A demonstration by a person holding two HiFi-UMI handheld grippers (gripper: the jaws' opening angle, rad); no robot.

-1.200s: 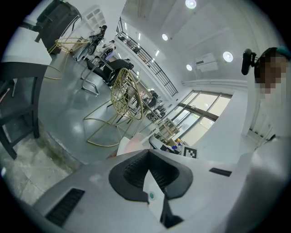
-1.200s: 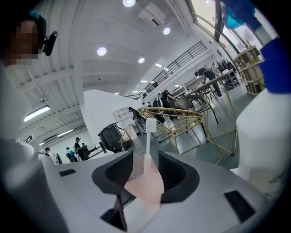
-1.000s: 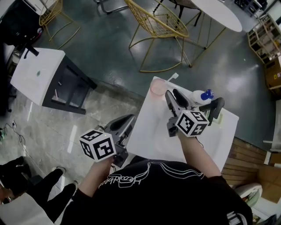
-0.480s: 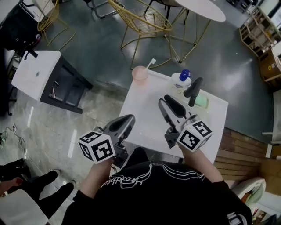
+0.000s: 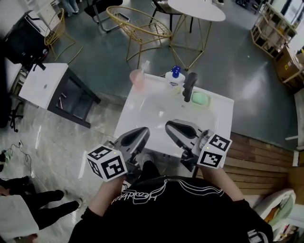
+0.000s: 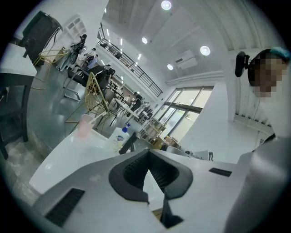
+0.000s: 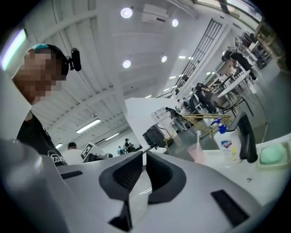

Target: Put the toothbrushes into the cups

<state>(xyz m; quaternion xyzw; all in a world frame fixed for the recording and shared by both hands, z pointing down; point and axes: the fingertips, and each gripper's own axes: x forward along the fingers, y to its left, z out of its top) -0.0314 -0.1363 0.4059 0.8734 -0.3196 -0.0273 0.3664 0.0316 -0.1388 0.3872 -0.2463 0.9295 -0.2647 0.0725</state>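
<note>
A pink cup [image 5: 137, 76] stands at the far left corner of the white basin top [image 5: 156, 111] with a white toothbrush [image 5: 145, 65] upright in it. It also shows in the left gripper view as the cup [image 6: 85, 126] and in the right gripper view as the cup [image 7: 198, 152]. Both grippers hover at the near edge, well short of the cup. My left gripper [image 5: 140, 131] is shut and empty [image 6: 146, 157]. My right gripper [image 5: 172, 126] has just been closing; its jaws are down to a thin slit with nothing between them [image 7: 144, 157].
A blue-capped soap bottle [image 5: 175, 77], a black tap [image 5: 189, 84] and a green soap dish [image 5: 200, 98] line the back of the basin top. Beyond it stand a yellow wire chair [image 5: 140, 26] and a round white table [image 5: 197, 7]. A low white side table [image 5: 45, 85] is at the left.
Both grippers have drawn back from the basin top toward my body. The right gripper's jaws, wide apart earlier, have come together. Cup and toothbrush have stayed in place.
</note>
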